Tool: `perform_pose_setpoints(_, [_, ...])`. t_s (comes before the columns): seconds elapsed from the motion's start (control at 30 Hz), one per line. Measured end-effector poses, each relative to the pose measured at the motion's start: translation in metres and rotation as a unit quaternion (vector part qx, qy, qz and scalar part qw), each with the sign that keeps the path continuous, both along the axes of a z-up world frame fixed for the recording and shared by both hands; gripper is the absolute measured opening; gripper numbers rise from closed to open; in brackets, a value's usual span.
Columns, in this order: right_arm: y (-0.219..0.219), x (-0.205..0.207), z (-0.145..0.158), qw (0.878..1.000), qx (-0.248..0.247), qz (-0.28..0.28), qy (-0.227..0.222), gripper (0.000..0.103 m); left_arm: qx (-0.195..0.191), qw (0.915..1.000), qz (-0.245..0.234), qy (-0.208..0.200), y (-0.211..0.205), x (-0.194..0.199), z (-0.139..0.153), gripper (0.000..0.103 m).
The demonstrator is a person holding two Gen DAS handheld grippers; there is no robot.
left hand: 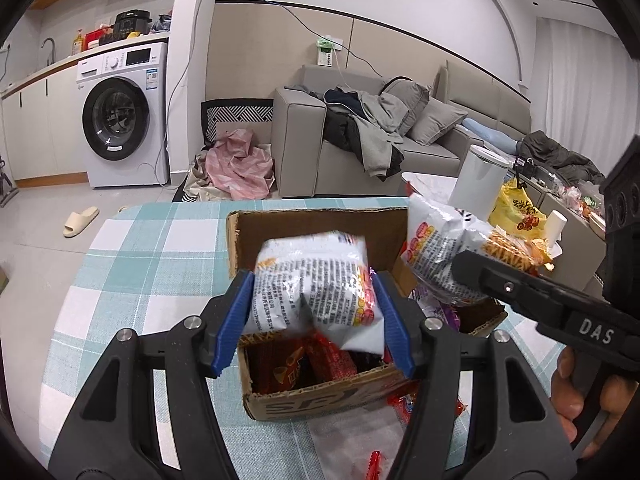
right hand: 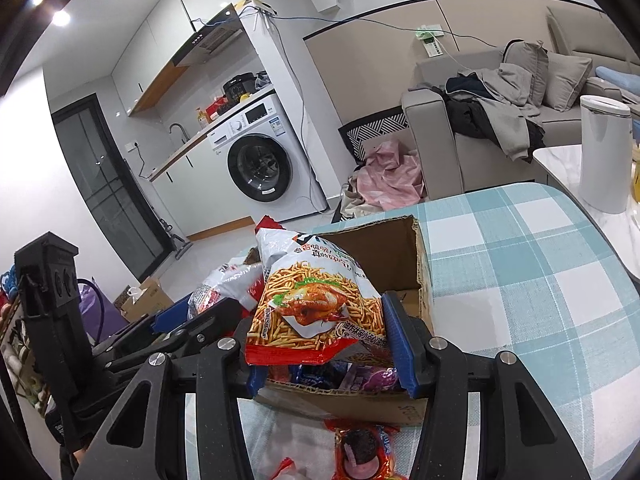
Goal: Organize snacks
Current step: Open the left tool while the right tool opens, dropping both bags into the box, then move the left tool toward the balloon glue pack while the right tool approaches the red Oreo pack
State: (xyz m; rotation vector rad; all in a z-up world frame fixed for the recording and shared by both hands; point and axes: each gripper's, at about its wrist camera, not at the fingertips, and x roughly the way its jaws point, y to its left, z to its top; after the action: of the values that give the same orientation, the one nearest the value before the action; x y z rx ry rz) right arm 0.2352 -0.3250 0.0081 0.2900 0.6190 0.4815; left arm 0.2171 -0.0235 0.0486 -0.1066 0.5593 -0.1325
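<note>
My left gripper (left hand: 314, 320) is shut on a white snack bag (left hand: 316, 284) with printed text, held over an open cardboard box (left hand: 320, 398) that holds red snack packets (left hand: 316, 364). My right gripper (right hand: 324, 340) is shut on a snack bag (right hand: 316, 304) picturing fried sticks and roast chicken, held over the same box (right hand: 404, 256). In the left wrist view the right gripper's arm comes in from the right, holding that bag (left hand: 444, 248) above the box's right side. The left gripper's blue pad (right hand: 172, 314) and its bag (right hand: 224, 284) show at left.
The box stands on a table with a teal-and-white checked cloth (left hand: 152, 264). Loose red packets (left hand: 404, 400) and a cookie pack (right hand: 364, 452) lie in front of the box. A white bin (right hand: 604, 152), a grey sofa (left hand: 340, 148) and a washing machine (left hand: 120, 116) stand beyond.
</note>
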Motion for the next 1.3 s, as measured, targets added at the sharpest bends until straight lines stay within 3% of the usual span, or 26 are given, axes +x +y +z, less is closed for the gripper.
perform_pose_setpoints(0.33, [0.005, 0.009, -0.006, 1.0, -0.011, -0.006, 0.01, 0.054, 0.005, 0.9999, -0.007, 0.008, -0.009, 0.005, -0.001, 0.06])
perform_pose_setpoints(0.37, [0.004, 0.007, -0.005, 1.0, -0.012, -0.003, 0.006, 0.057, 0.004, 0.9999, -0.008, 0.01, -0.008, 0.004, 0.0, 0.064])
perform_pose_setpoints(0.43, [0.001, 0.003, -0.004, 1.0, -0.014, -0.004, 0.0, 0.067, 0.008, 1.0, 0.001, 0.006, -0.005, -0.002, 0.002, 0.083])
perform_pose_setpoints(0.57, [-0.012, -0.009, 0.001, 1.0, -0.009, -0.003, -0.017, 0.087, 0.007, 1.0, 0.005, -0.003, 0.002, -0.017, 0.005, 0.103])
perform_pose_setpoints(0.73, [-0.02, -0.023, 0.0, 1.0, -0.02, 0.007, -0.017, 0.102, 0.023, 0.9997, 0.004, -0.012, 0.001, -0.042, 0.005, 0.103])
perform_pose_setpoints(0.93, [-0.02, -0.038, -0.004, 0.999, -0.031, 0.021, -0.012, 0.103, 0.035, 0.9992, -0.004, -0.017, -0.008, -0.072, 0.004, 0.103])
perform_pose_setpoints(1.3, [-0.018, -0.063, -0.017, 0.998, -0.057, 0.031, -0.005, 0.103, 0.013, 0.9999, 0.004, -0.007, -0.002, -0.108, -0.012, 0.103])
